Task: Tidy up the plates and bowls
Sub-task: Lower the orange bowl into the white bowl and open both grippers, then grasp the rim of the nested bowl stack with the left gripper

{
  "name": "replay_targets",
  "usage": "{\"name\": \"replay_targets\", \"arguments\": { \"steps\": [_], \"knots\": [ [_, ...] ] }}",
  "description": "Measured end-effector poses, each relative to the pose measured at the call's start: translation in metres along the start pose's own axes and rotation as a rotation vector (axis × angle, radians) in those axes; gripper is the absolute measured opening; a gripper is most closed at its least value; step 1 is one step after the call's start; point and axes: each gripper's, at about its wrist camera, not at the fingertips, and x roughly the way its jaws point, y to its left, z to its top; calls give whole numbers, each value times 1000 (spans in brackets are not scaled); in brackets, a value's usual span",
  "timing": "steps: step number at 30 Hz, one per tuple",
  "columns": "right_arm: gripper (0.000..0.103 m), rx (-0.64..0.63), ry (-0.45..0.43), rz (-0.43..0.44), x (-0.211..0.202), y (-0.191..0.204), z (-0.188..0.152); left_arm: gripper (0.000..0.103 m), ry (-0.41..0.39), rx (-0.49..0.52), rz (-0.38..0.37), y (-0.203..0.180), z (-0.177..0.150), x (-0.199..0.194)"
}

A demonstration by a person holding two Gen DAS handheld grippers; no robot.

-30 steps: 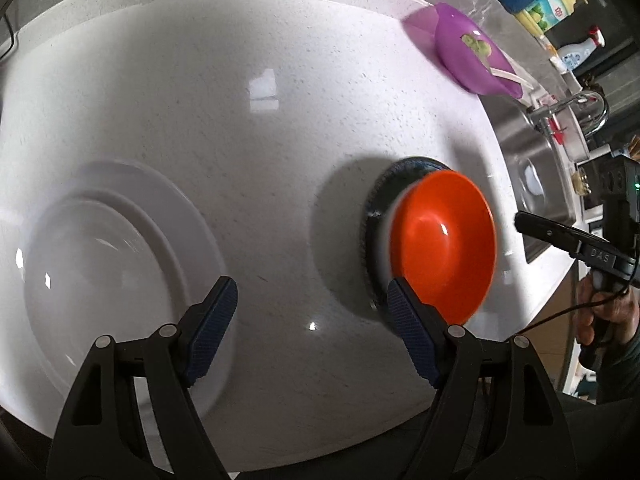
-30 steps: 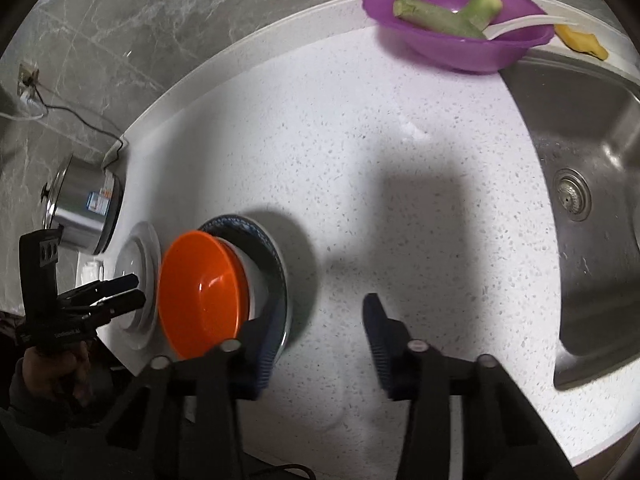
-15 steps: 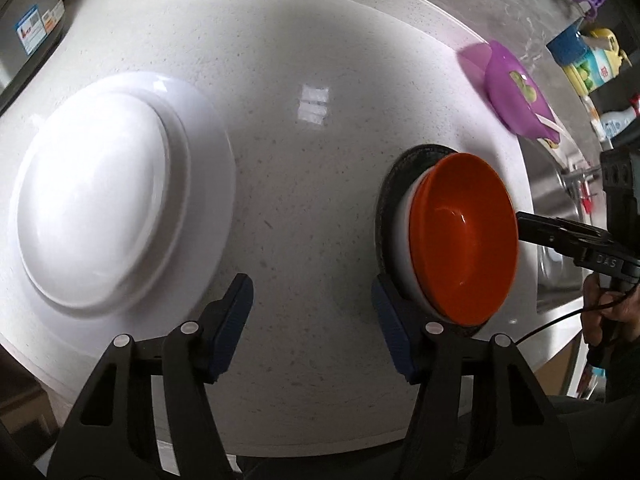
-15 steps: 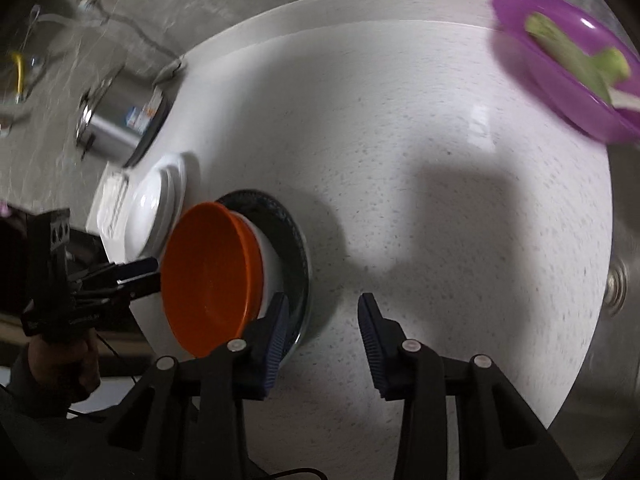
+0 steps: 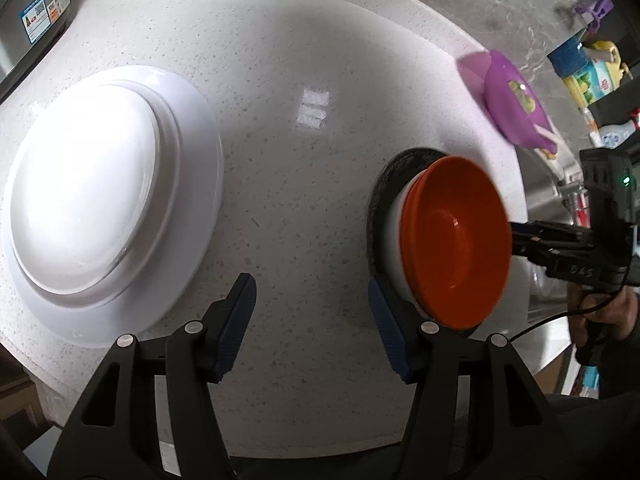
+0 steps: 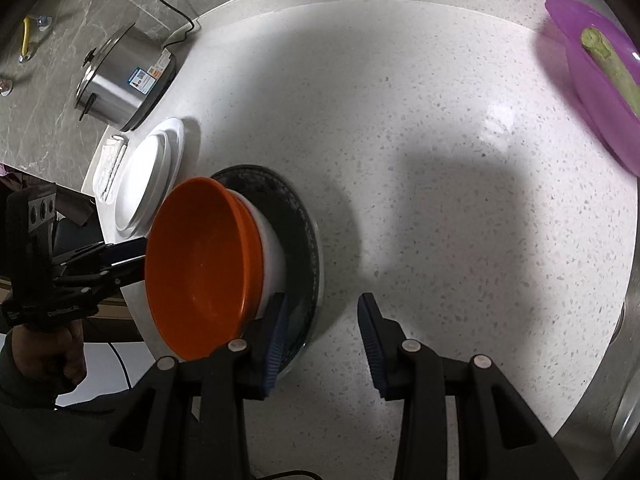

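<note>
An orange bowl sits nested in a white bowl on a dark plate. A white plate stack lies to its left. My left gripper hangs over bare counter between the two stacks. Its jaws are closing with nothing between them, and its right finger is beside the dark plate. In the right wrist view the left gripper's fingertips stand close to the orange bowl's rim. My right gripper is open, its left finger over the dark plate's near rim, with no pad pressing on anything.
A purple bowl holding a green vegetable stands at the back right beside the steel sink. A steel cooker and a folded white cloth are behind the white plates. Bottles crowd the far corner.
The left gripper's jaws have narrowed and its view has swung, so the white plates are now in full view. The right gripper rolled and came closer to the bowl stack.
</note>
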Motion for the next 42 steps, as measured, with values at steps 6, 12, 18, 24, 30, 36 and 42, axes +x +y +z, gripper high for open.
{"name": "replay_targets", "arguments": {
  "steps": [6, 12, 18, 24, 30, 36, 42],
  "knots": [
    [40, 10, -12, 19, -9, -4, 0, 55, 31, 5, -66, -4, 6, 4],
    [38, 13, 2, 24, -6, -7, -2, 55, 56, -21, -94, 3, 8, 18],
    [37, 5, 23, 20, 3, -10, 2, 45, 68, -2, -111, 2, 14, 35],
    [27, 10, 7, 39, 8, -12, 7, 39, 57, 14, -120, -1, 22, 45],
    [12, 10, 10, 108, 8, -12, 6, 19, 59, 36, -177, -5, 28, 48],
    [13, 14, 23, 112, 9, -11, 5, 7, 101, 79, -173, -19, 37, 57],
    [12, 24, 20, 101, 10, -9, 4, 7, 98, 69, -170, -24, 38, 62]
  ]
}}
